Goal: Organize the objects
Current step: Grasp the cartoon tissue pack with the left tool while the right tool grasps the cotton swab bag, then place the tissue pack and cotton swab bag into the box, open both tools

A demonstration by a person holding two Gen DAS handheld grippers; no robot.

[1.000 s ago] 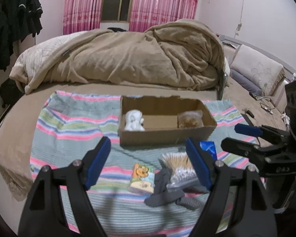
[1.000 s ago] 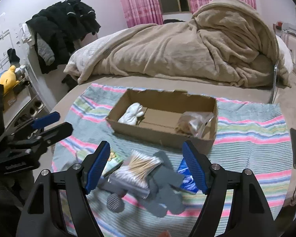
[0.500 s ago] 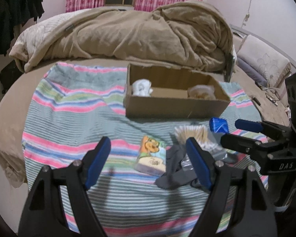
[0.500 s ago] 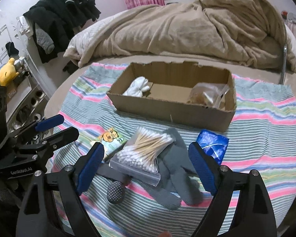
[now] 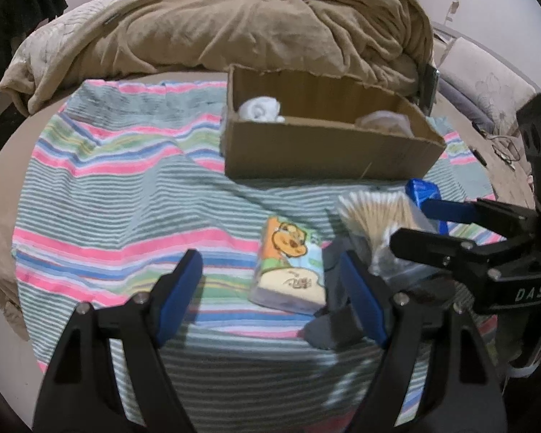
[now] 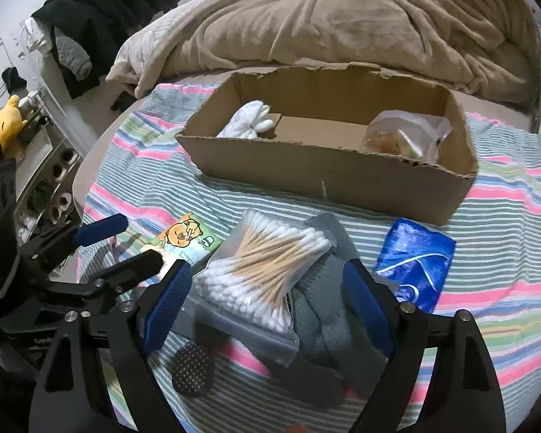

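Right wrist view: the right gripper point(image 6: 267, 303) hangs with its blue-padded jaws spread wide, holding nothing, straddling a clear bag of cotton swabs point(image 6: 267, 270) that lies on top of grey socks point(image 6: 328, 310). Whether the pads touch the bag or the socks cannot be told. A blue packet point(image 6: 416, 259) lies just beside the socks on the right, and a cartoon-printed tissue pack point(image 6: 187, 240) lies to the left of the swabs, under the tips of the left gripper point(image 6: 126, 243) as seen from here.

In the left wrist view the left gripper point(image 5: 270, 296) is likewise spread wide and empty, poised above the striped cloth point(image 5: 126, 195), with the tissue pack point(image 5: 292, 263) between its jaws in the frame (contact cannot be judged). The right gripper point(image 5: 418, 222) reaches in from the right over the swabs point(image 5: 375, 213).

Behind these things stands an open cardboard box point(image 6: 328, 176) on the same cloth, holding a white bundle point(image 6: 250, 121) at its left end and a clear bag with something brownish point(image 6: 404, 137) at its right end. The cloth covers part of a bed; a rumpled tan blanket point(image 6: 342, 18) is heaped behind the box, dark clothes point(image 6: 101, 11) hang at the left wall, and a yellow plush toy point(image 6: 5, 126) sits on a shelf there.
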